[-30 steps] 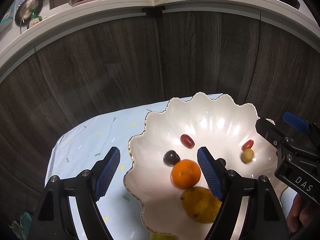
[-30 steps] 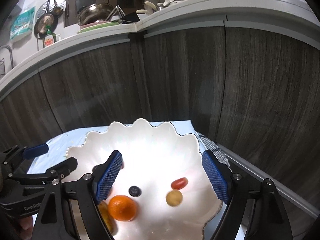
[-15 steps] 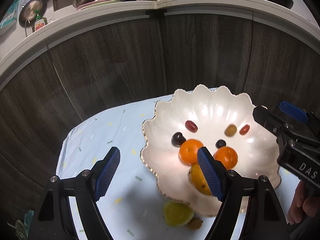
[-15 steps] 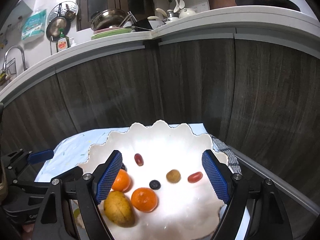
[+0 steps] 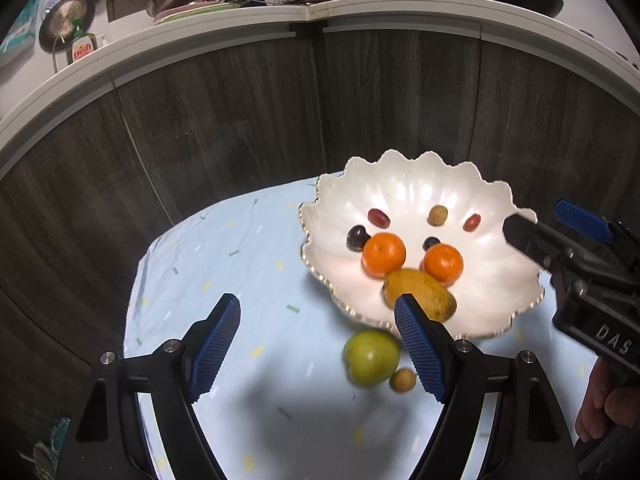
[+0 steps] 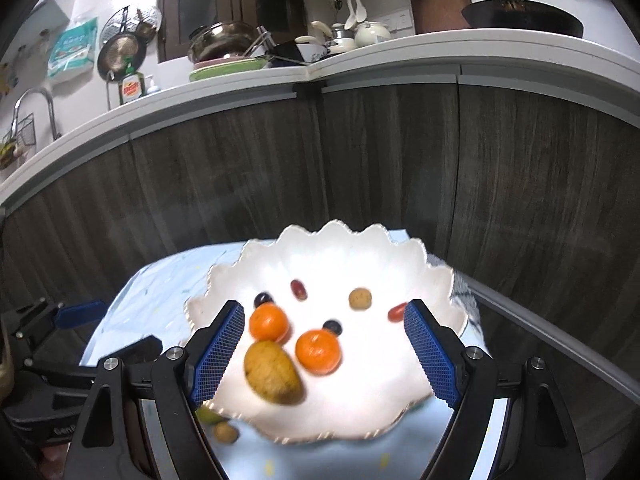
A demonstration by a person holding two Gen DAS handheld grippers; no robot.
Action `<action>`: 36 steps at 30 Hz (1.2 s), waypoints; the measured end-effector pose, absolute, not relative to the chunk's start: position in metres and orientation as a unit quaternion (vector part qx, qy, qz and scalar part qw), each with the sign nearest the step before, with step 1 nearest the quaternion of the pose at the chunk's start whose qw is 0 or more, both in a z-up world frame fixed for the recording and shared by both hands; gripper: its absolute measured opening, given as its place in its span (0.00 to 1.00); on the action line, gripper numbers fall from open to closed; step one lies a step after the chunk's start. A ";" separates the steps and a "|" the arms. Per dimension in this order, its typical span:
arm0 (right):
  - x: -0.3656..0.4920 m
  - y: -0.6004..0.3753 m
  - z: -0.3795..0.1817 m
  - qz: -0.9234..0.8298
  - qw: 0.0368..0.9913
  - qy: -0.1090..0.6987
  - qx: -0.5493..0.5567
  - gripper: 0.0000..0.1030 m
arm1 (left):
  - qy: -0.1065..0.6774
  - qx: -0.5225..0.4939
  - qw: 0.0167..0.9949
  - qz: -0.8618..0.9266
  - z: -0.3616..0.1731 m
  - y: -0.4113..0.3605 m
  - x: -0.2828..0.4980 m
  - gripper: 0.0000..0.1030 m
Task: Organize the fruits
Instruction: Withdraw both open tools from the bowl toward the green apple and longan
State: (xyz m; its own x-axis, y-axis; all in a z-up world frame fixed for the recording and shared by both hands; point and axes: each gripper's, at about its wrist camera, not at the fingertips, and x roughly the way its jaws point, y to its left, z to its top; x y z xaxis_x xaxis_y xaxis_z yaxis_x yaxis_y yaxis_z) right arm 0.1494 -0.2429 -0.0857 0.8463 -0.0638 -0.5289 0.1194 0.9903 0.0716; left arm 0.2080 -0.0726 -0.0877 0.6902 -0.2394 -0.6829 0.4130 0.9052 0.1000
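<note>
A white scalloped bowl (image 5: 492, 280) (image 6: 372, 408) stands on a light blue cloth. It holds two oranges (image 5: 384, 253) (image 6: 318, 351), a yellow mango (image 5: 420, 292) (image 6: 273, 372), red and dark grapes and a small brown fruit (image 5: 437, 215). A green apple (image 5: 371, 357) and a small brown fruit (image 5: 402, 380) lie on the cloth in front of the bowl. My left gripper (image 5: 318, 346) is open and empty, held back over the cloth. My right gripper (image 6: 322, 354) is open and empty, held back before the bowl.
The small table with the blue cloth (image 5: 224, 264) stands against dark wood cabinet fronts (image 5: 240, 120). A white counter (image 6: 360, 64) above carries pots, dishes and a soap bottle. A hand (image 5: 600, 404) holds the right gripper at the lower right.
Both grippers have drawn back from the bowl, which now looks smaller and farther. The apple and small brown fruit on the cloth have come into view. Jaws stay open.
</note>
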 end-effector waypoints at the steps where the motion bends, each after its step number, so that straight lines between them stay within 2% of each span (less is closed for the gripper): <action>1: 0.146 -0.239 -0.087 -0.046 0.959 0.276 0.047 0.80 | 0.350 0.126 0.910 -0.182 -0.088 -0.070 0.205 0.77; 12: 0.116 -0.205 -0.109 -0.039 0.953 0.300 0.008 0.80 | 0.330 0.177 0.897 -0.236 -0.102 -0.055 0.187 0.77; 22: 0.122 -0.181 -0.139 -0.021 0.942 0.334 -0.005 0.79 | 0.332 0.214 0.869 -0.299 -0.128 -0.051 0.200 0.77; 27: 0.126 -0.174 -0.157 -0.008 0.934 0.358 0.002 0.73 | 0.339 0.215 0.854 -0.331 -0.143 -0.051 0.210 0.76; 33: 0.137 -0.170 -0.173 0.013 0.921 0.390 0.011 0.58 | 0.344 0.231 0.830 -0.373 -0.161 -0.059 0.221 0.76; 36: 0.142 -0.169 -0.175 0.023 0.918 0.396 0.014 0.52 | 0.345 0.235 0.818 -0.396 -0.165 -0.063 0.226 0.72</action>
State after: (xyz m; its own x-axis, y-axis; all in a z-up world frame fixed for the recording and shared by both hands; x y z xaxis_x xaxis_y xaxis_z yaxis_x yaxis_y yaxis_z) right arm 0.1418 -0.1693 -0.1747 0.6852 0.0531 -0.7264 -0.0305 0.9986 0.0443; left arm 0.2261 -0.0626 -0.1650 0.4493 -0.4855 -0.7500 0.8097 0.5760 0.1121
